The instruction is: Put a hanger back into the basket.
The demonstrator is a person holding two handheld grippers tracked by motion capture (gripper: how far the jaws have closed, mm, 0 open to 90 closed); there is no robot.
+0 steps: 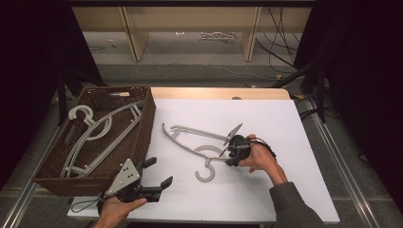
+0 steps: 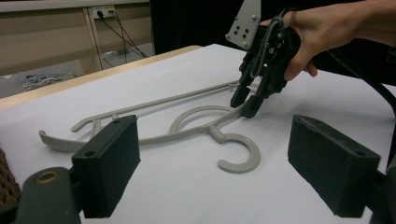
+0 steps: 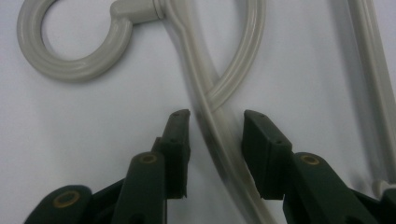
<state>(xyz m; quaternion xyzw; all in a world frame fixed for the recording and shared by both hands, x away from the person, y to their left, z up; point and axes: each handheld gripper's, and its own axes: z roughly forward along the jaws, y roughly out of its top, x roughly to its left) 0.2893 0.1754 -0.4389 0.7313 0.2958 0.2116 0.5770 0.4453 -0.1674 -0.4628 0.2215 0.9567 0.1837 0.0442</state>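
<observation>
- Grey plastic clothes hanger (image 1: pixel 199 142) with a round hook lay flat on the white tabletop (image 1: pixel 266 194), right of the basket and near the middle of the sheet.
- Right claw (image 1: pixel 231 151), held in the person's right hand (image 1: pixel 259 158), pointed down at the hanger's arm just beside the hook's neck.
- In the right gripper view the hanger's arm (image 3: pixel 219 140) ran between the two black jaws; a narrow gap showed on each side, so the pads were not pressing on it and the claw stood apart around it.
- Left claw (image 1: pixel 159 173) hovered at the tabletop's near left edge in the person's left hand (image 1: pixel 116 211), well apart from the hanger, its jaws wide apart with nothing between them.
- In the left gripper view its two black pads (image 2: pixel 109 170) framed the hanger (image 2: pixel 196 126) and the right claw (image 2: pixel 247 100) farther off.
- Brown woven wicker basket (image 1: pixel 142 128) stood at the tabletop's left edge, with other pale grey hangers (image 1: pixel 95 133) lying inside it.
</observation>
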